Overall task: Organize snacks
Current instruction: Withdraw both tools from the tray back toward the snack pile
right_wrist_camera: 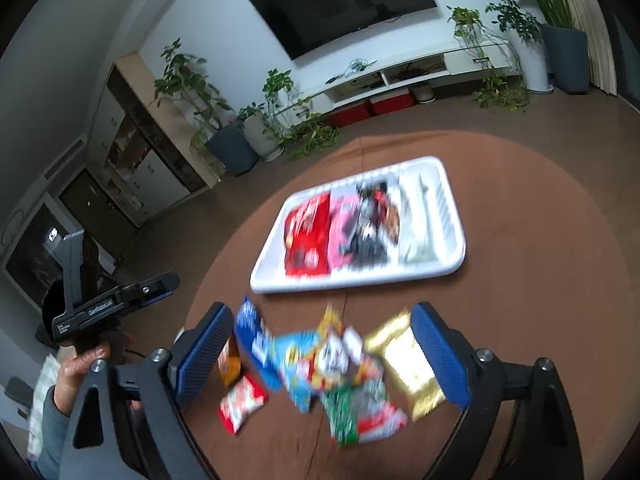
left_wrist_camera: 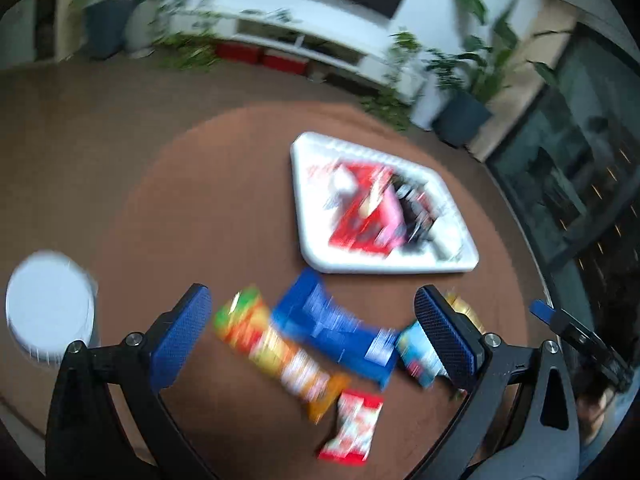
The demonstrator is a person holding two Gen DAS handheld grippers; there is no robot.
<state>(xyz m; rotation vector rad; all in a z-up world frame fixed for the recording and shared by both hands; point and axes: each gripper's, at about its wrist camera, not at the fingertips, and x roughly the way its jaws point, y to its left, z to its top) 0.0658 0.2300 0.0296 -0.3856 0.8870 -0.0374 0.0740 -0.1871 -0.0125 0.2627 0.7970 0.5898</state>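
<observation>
Both grippers hang above a round brown table [right_wrist_camera: 540,280] with nothing in them. The left gripper [left_wrist_camera: 312,336] has its blue fingers [left_wrist_camera: 182,332] spread wide, and the loose snacks on the table show in the gap between them, untouched. The right gripper [right_wrist_camera: 324,356] is also spread wide, with no packet between its fingers [right_wrist_camera: 438,356].

A white tray [right_wrist_camera: 452,216] sits farther out on the table. Lying side by side in it are a red packet [right_wrist_camera: 306,236], a pink packet [right_wrist_camera: 342,228], a dark packet [right_wrist_camera: 370,224] and a white packet [right_wrist_camera: 416,224]; blur hides any print on them.

Nearer the grippers, a heap of loose snacks lies on the bare table, apart from the tray. From the left side I make out a long orange and yellow packet [left_wrist_camera: 276,352], a blue packet [left_wrist_camera: 332,328] partly over it, a small red and white packet [left_wrist_camera: 352,428] closest in, and a light blue packet [left_wrist_camera: 416,352] by the right-hand finger. From the right side a gold packet [right_wrist_camera: 408,364] and a green packet [right_wrist_camera: 340,408] also show in the heap.

A white round lid or container [left_wrist_camera: 48,304] stands at the left of the table. A hand [right_wrist_camera: 76,372] grips the handle of the left gripper.
</observation>
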